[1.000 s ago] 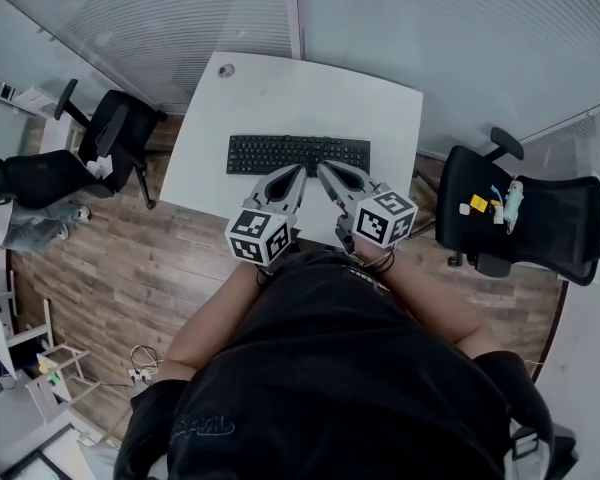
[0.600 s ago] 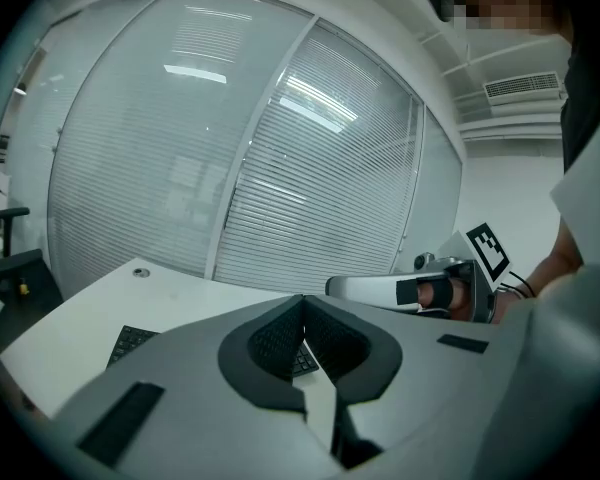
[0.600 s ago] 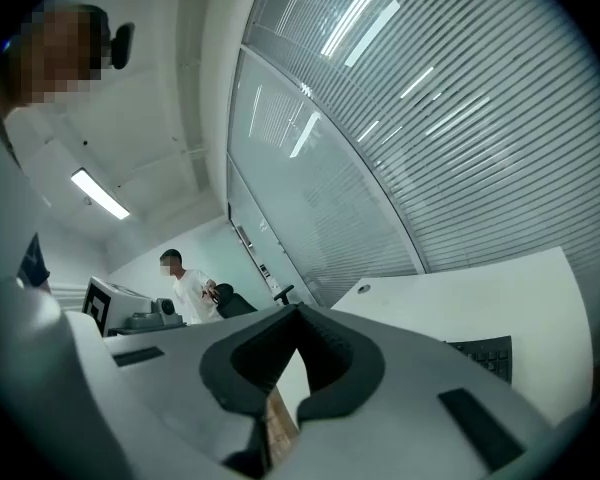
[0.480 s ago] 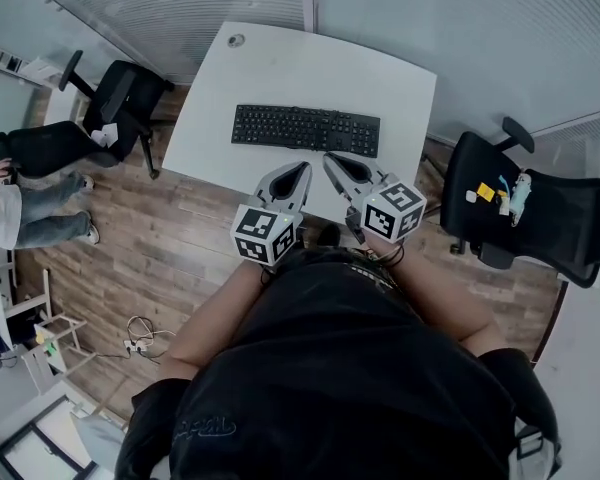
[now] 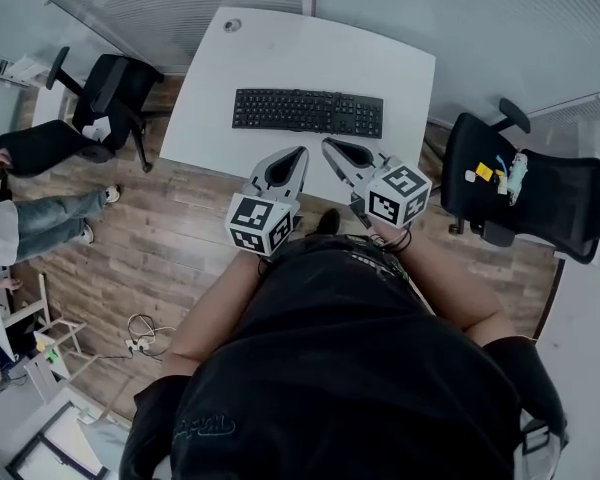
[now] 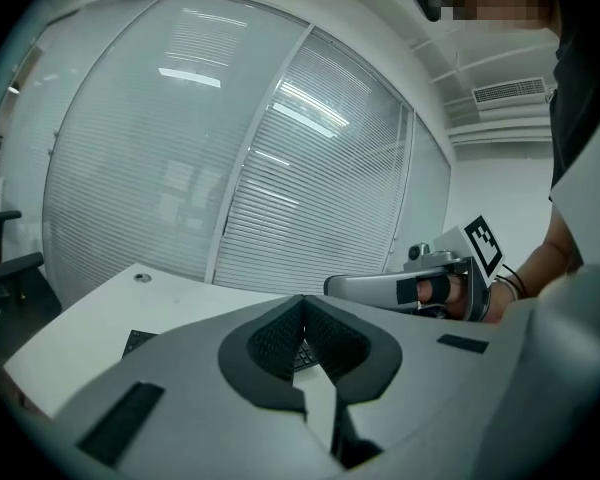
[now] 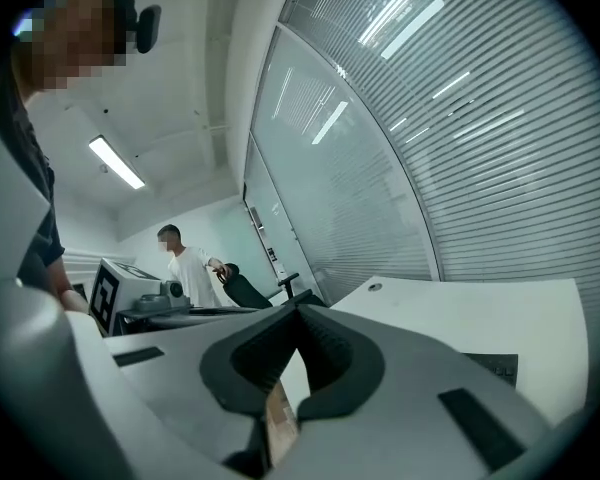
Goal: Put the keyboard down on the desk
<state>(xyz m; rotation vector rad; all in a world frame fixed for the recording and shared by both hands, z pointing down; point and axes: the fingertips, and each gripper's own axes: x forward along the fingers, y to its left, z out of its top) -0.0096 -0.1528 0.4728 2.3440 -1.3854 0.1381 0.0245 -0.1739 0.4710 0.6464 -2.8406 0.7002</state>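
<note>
The black keyboard [image 5: 308, 113] lies flat on the white desk [image 5: 280, 53], parallel to its front edge. Both grippers hover side by side over the desk's near edge, a short way in front of the keyboard and not touching it. My left gripper [image 5: 301, 152] is shut with nothing between its jaws. My right gripper [image 5: 327, 145] is shut and empty too. In the left gripper view the shut jaws hide most of the keyboard [image 6: 135, 341], and the right gripper [image 6: 410, 288] shows beside them. In the right gripper view a corner of the keyboard [image 7: 495, 368] shows at the right.
A black office chair [image 5: 110, 93] stands left of the desk. Another chair [image 5: 530, 203], with small items on its seat, stands at the right. A person [image 5: 10, 218] is at the far left on the wood floor. A glass wall with blinds runs behind the desk.
Both grippers have drawn back from the keyboard's front edge toward me; the gap to it has grown. The keyboard stays flat on the desk. The person at the left has shifted.
</note>
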